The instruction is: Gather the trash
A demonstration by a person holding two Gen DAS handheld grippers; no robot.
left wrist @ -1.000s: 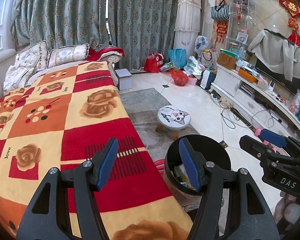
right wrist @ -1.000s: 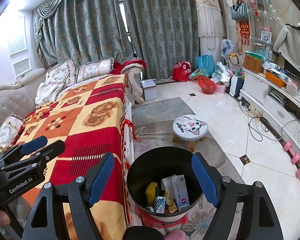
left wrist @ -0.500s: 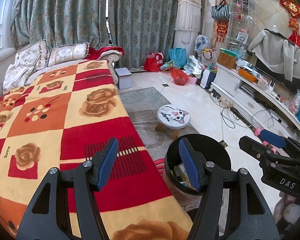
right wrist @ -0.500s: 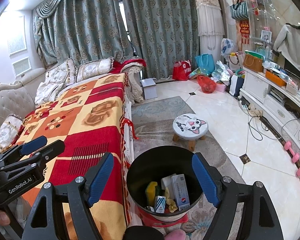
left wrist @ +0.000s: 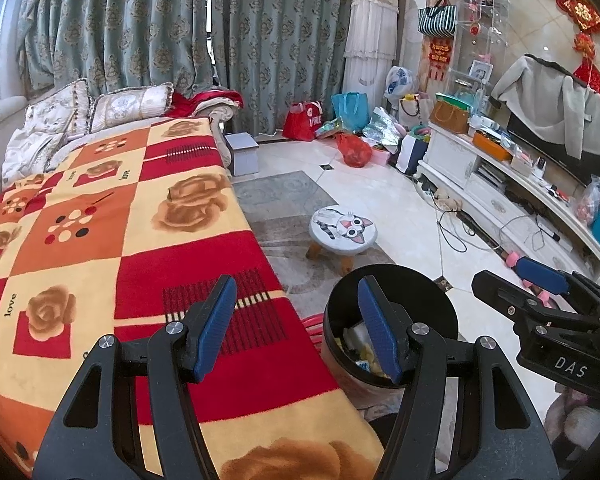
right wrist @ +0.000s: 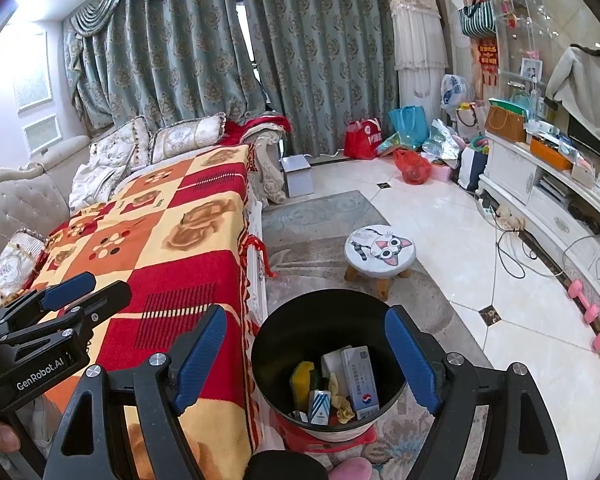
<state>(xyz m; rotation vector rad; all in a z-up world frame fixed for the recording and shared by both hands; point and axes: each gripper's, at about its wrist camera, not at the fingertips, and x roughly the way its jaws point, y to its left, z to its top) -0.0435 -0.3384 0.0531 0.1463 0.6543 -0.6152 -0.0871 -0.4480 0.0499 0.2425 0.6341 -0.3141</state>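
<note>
A black round trash bin (right wrist: 292,324) stands on the floor beside the sofa. In it lie a white and blue box (right wrist: 361,380), a small striped carton (right wrist: 319,401), a yellow sponge (right wrist: 302,376) and crumpled bits. My right gripper (right wrist: 306,354) is open and empty, held above the bin. My left gripper (left wrist: 298,330) is open and empty over the sofa's edge, with the bin (left wrist: 420,292) to its right. Each gripper shows in the other's view: the left (right wrist: 66,294) and the right (left wrist: 512,278).
A sofa with a red, orange and yellow patchwork blanket (left wrist: 100,240) fills the left. A small cat-face stool (right wrist: 380,249) stands on the rug beyond the bin. A white TV cabinet (right wrist: 548,204) runs along the right, with cables and pink dumbbells (right wrist: 592,316) on the floor. Bags (right wrist: 410,164) lie by the curtains.
</note>
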